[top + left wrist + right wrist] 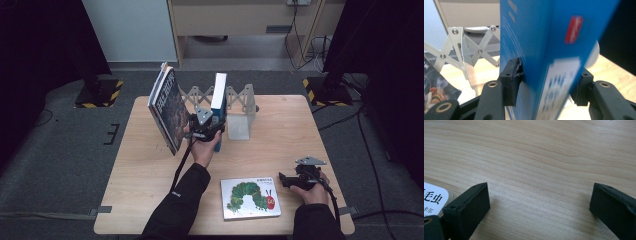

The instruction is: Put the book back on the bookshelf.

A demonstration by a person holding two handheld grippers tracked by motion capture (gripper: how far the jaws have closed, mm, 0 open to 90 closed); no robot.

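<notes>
Wooden table | left gripper clamps upright blue book (by rack) | right gripper agape, empty

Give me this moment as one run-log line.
left tongs: around upright blue book, pads touching | right tongs: open over bare table | caterpillar book: flat, untouched

Light wooden table: caterpillar picture book flat near front edge; expanding metal bookrack at back.
</notes>
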